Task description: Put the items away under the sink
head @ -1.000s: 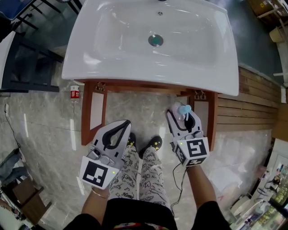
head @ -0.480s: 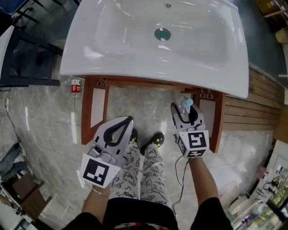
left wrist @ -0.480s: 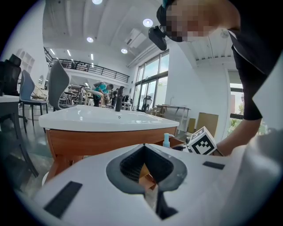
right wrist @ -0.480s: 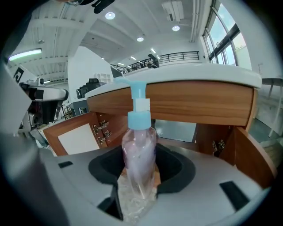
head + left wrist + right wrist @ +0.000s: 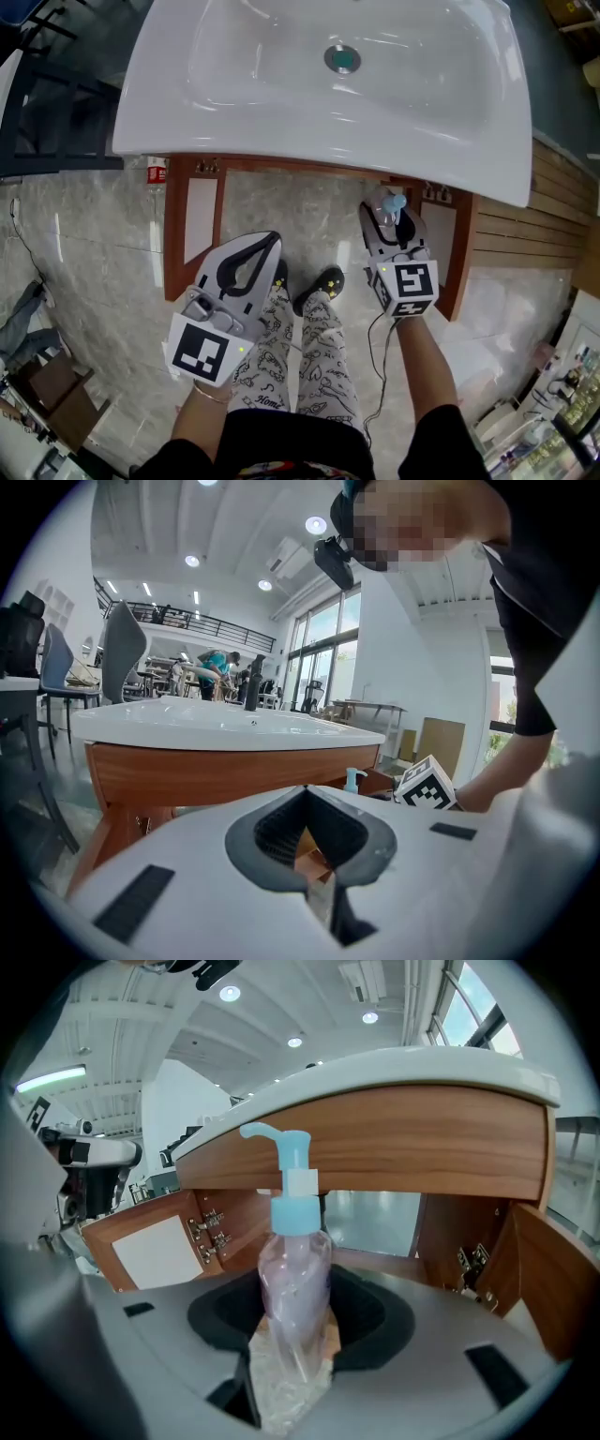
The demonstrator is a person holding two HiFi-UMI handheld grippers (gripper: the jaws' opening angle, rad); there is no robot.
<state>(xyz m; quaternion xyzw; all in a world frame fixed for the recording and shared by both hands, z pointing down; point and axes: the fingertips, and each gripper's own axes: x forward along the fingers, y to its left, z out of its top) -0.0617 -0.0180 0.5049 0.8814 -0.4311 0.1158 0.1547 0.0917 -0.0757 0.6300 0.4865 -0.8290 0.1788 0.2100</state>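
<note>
A clear pump bottle [image 5: 390, 204] with a light-blue pump head stands upright between the jaws of my right gripper [image 5: 386, 219], which is shut on its body. It is held just in front of the open cabinet under the white sink [image 5: 281, 122], near the right-hand door [image 5: 459, 253]. In the right gripper view the bottle [image 5: 292, 1213] rises from the right gripper [image 5: 300, 1288], with the wooden apron [image 5: 412, 1138] above it. My left gripper [image 5: 270, 240] hangs lower left, shut and empty, and the left gripper [image 5: 305, 794] faces the sink's front.
Both cabinet doors stand open; the left door [image 5: 200, 230] is by my left gripper. A small bottle with a red label [image 5: 156, 172] stands on the marble floor at the cabinet's left. The person's legs and dark shoes [image 5: 323, 281] are between the grippers. Wooden decking [image 5: 553, 225] lies on the right.
My right gripper has carried the pump bottle forward, closer to the sink's front edge and the open cabinet. The left gripper has hardly moved.
</note>
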